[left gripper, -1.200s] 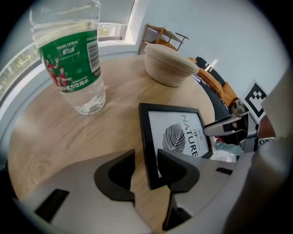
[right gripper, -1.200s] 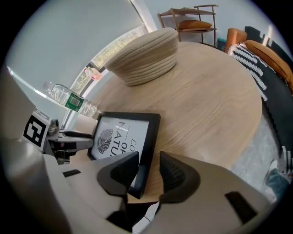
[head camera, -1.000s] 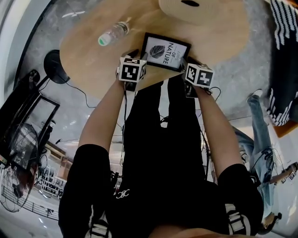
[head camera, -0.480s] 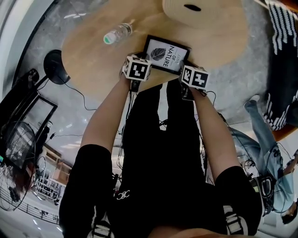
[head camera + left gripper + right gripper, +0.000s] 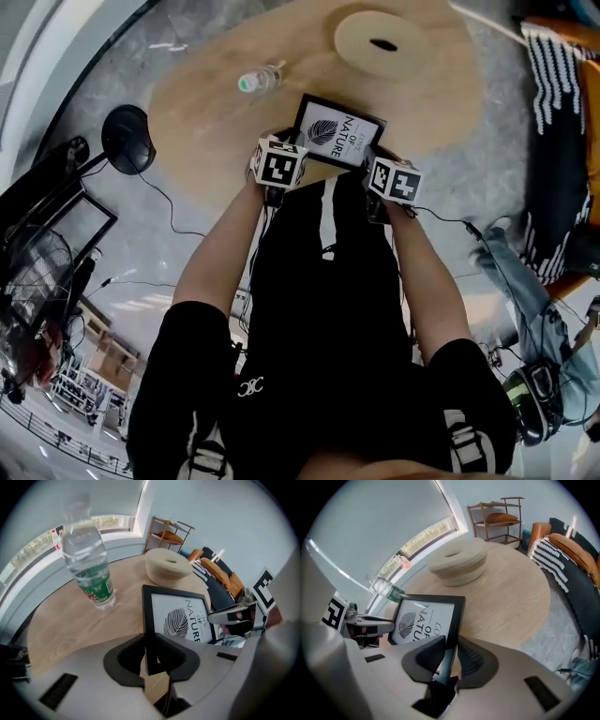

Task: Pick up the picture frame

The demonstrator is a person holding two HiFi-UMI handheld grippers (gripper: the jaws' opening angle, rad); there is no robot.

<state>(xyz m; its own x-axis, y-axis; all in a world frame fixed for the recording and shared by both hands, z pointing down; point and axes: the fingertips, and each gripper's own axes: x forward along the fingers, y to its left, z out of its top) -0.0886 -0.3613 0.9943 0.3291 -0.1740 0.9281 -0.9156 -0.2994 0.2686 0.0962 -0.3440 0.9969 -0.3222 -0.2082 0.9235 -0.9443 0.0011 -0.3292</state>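
The picture frame [image 5: 339,141] is black with a white leaf print, and it hangs tilted just above the round wooden table [image 5: 216,141] near its front edge. My left gripper [image 5: 286,139] has the frame's left edge between its pads, and the jaws are still closing on it. In the left gripper view the frame [image 5: 180,616] rises out of the left gripper [image 5: 151,656]. My right gripper [image 5: 373,161] clamps the right edge, its jaws likewise still closing. In the right gripper view the frame [image 5: 424,618] stands in the right gripper [image 5: 449,656].
A water bottle [image 5: 258,81] stands on the table left of the frame. A round wooden disc [image 5: 384,44] lies at the table's far side. A black round base [image 5: 128,139] with cables sits on the floor at left. Striped cushions [image 5: 553,122] are at right.
Both grippers have risen together with the picture frame between them. The frame has come up off the table top, which now looks farther below.
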